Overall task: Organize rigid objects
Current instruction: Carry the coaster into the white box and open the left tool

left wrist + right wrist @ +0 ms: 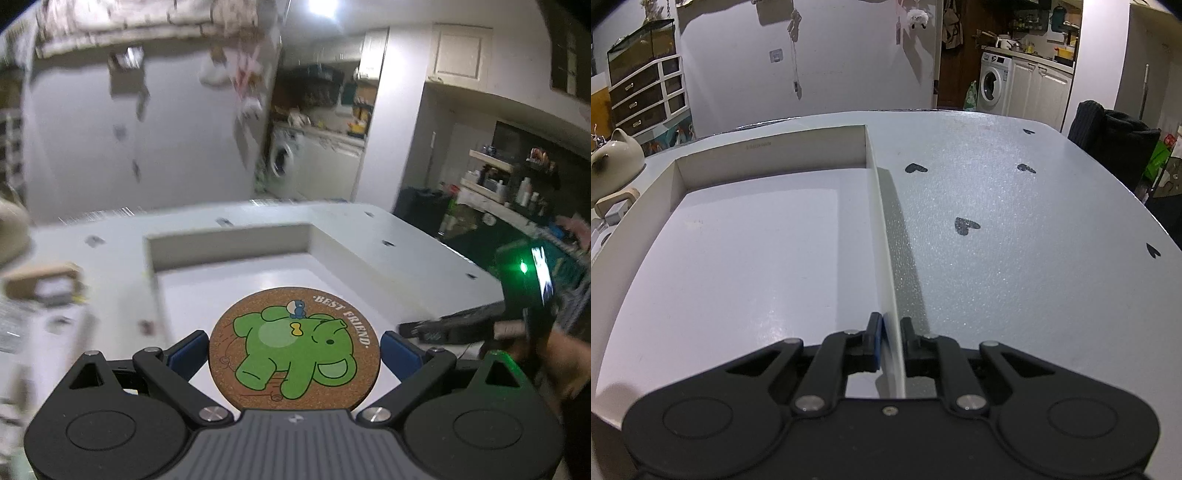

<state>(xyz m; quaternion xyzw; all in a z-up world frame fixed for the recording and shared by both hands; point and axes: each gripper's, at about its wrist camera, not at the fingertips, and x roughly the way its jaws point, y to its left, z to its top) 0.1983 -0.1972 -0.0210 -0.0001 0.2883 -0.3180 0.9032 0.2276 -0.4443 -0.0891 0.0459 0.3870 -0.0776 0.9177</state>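
My left gripper (293,349) is shut on a round cork coaster (293,345) printed with a green elephant and "BEST FRIEND". It holds the coaster flat above the floor of a shallow white box (229,240). My right gripper (889,332) is shut on the right wall of that white box (877,192), near its front end. The box floor shows nothing lying on it in the right wrist view. The right gripper and the hand holding it also show at the right of the left wrist view (480,328).
The box sits on a white table with black heart marks (966,225). A cream cat-shaped pot (615,158) and a small cardboard item (617,205) stand at the table's left. A dark chair back (1108,136) is past the far right edge.
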